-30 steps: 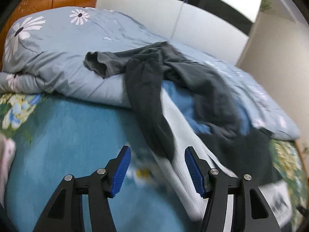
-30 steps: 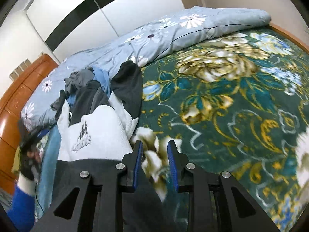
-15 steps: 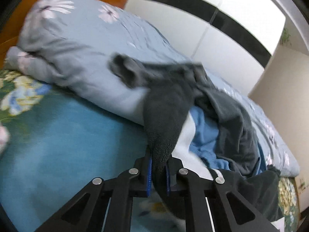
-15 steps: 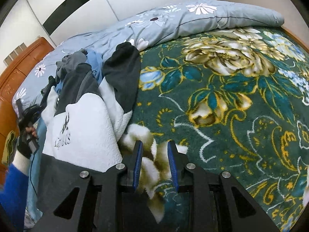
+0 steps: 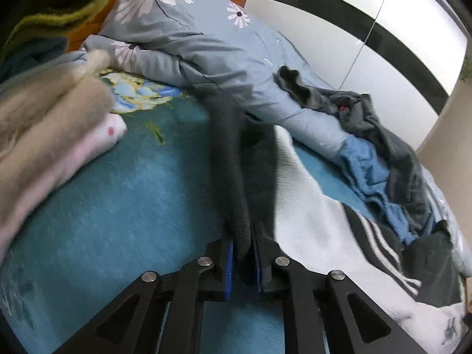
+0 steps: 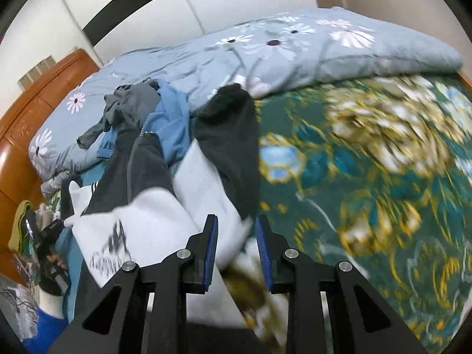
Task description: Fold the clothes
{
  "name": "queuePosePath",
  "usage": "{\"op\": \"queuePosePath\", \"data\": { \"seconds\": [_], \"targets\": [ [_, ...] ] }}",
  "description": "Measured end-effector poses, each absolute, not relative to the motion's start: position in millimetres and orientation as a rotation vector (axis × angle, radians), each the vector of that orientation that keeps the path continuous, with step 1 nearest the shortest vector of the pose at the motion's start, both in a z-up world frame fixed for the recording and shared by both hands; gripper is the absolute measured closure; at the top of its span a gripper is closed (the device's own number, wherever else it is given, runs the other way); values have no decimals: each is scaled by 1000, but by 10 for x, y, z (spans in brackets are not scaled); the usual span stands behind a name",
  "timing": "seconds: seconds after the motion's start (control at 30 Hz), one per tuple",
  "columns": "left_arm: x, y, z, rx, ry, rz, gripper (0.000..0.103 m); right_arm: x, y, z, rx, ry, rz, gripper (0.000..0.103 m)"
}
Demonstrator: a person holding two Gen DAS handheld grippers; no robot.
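bedroom scene, white wardrobe doors (image 5: 339,38) with a black band behind a bed covered by a teal floral blanket (image 6: 368,177). grey-blue daisy duvet (image 5: 206,53) is bunched along the far side, orange wooden headboard (image 6: 35,112) at one end.

task item is the white and dark grey fleece jacket (image 6: 153,215), lying on the blanket between both tools, its far end running up onto a heap of other laundry: a grey garment (image 5: 383,129) and a blue garment (image 5: 368,165) against the duvet. already stacked soft items, cream and pink (image 5: 44,147), sit to the left in the left wrist view, probably the done pile.

left gripper (image 5: 243,265) is closed tight on the dark sleeve (image 5: 233,171) of the jacket, cloth pinched between the blue pads and running taut away from it. likely held that way to draw the sleeve straight and free of the heap.

right gripper (image 6: 237,247) has a moderate gap between the jaws, with white fleece from the jacket's right edge sitting in the gap. cannot tell if the pads actually press it, looks loose. other dark sleeve (image 6: 230,147) lies up toward the duvet, beyond that gripper.

judgement: early stage, jacket is being spread flat, no fold made yet. right side probably needs a firm pinch on the hem so both ends can be tensioned. risk is dragging the blue garment along, since it touches the jacket.
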State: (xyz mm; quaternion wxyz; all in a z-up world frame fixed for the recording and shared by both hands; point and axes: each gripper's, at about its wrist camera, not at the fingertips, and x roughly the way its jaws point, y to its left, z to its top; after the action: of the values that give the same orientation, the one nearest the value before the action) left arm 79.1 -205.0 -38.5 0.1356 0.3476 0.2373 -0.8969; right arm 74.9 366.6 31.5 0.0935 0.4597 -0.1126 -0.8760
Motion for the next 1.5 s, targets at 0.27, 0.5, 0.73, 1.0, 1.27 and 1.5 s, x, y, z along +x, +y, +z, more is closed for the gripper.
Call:
{"op": "queuePosePath", "data": {
  "seconds": [0.27,0.5,0.73,1.0,1.27,1.5],
  "targets": [
    [880,-1590,-167,954,624,-2656,60,-56,3220,128,1433,-199,-2534,68],
    [911,-1114,6,882,470,-2798,46,-402,2864,-171,1543,164,-2564,61],
    [964,-1049,54,835,413,-2882,46,-475,3238,-84,1563,-42,-2680,98],
    [1050,-1134,70,810,428,-2884,46,72,4140,690,1166,-392,-2970,99],
    [1024,-1121,65,843,394,-2879,46,628,5235,531,1135,-752,-3115,99],
    [1028,-1129,99,887,299,-2871,46,1003,5799,430,1089,-964,-3161,99]
  ]
}}
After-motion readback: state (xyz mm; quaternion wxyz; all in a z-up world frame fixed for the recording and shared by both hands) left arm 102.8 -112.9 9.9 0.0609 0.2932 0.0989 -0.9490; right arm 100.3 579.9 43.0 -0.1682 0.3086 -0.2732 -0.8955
